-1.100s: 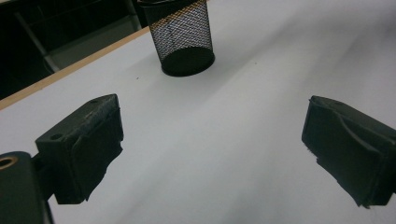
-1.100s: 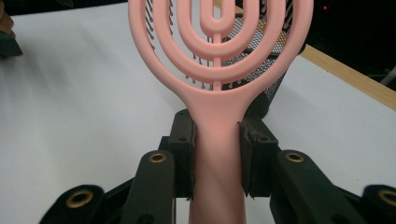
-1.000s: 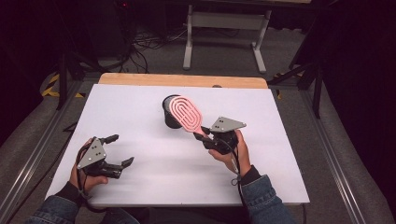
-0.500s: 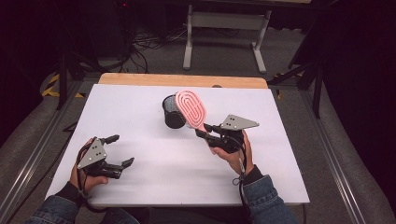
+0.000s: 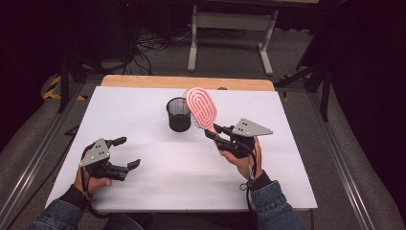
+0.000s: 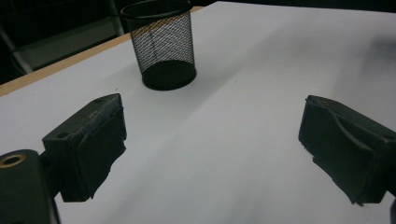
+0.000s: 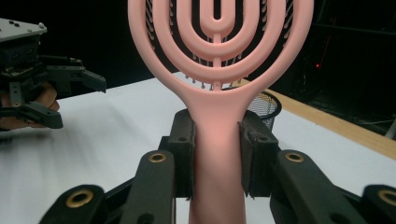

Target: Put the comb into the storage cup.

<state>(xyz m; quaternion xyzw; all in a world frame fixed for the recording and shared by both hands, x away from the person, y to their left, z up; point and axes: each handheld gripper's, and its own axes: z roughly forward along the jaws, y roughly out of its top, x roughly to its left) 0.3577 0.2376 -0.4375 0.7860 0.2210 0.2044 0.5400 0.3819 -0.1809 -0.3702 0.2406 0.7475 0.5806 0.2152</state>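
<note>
A pink hairbrush with a looped oval head stands tilted up over the table, just right of a black mesh cup. My right gripper is shut on its handle; in the right gripper view both pads clamp the handle and the head rises above them. The cup sits behind the brush there. My left gripper rests low at the front left with its jaws wide open and nothing between them. The cup stands upright well ahead of it.
The white table top has a wooden strip along its far edge. Beyond it on the floor are a white metal stand and cables. The other hand's gripper shows at the left of the right gripper view.
The brush head has swung up and to the right, off the front of the mesh cup. The right hand shifted slightly right. The left hand has stayed still.
</note>
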